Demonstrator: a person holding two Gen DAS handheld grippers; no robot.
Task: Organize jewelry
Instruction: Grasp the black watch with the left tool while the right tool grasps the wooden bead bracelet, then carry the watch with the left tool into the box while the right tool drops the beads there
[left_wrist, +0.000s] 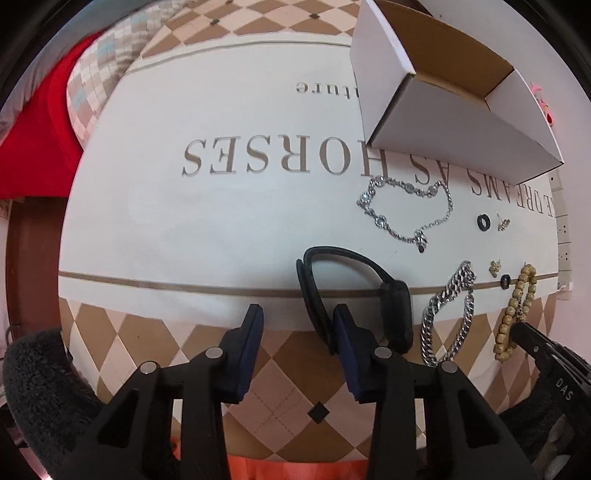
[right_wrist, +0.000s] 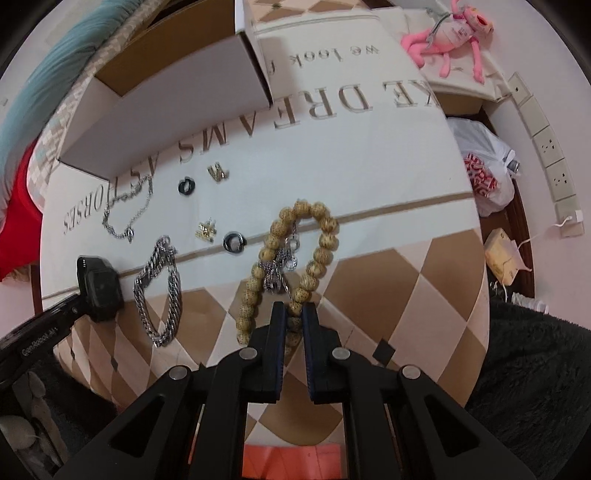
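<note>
My left gripper points down at a black watch. The watch's strap loop runs between the fingers beside the right one, and the left pad stands clear of it, so the gripper is open. My right gripper is shut on the near end of a tan wooden bead bracelet, which encloses a small silver chain. A thick silver curb bracelet lies between the watch and the beads. Farther back lie a fine crystal bracelet, two black rings and gold earrings.
An open white cardboard box stands behind the jewelry on a cream lettered cloth with a diamond-patterned border. Past the cloth's right edge are a pink plush toy, a plastic bag and wall sockets. Black fuzzy fabric lies at the near corners.
</note>
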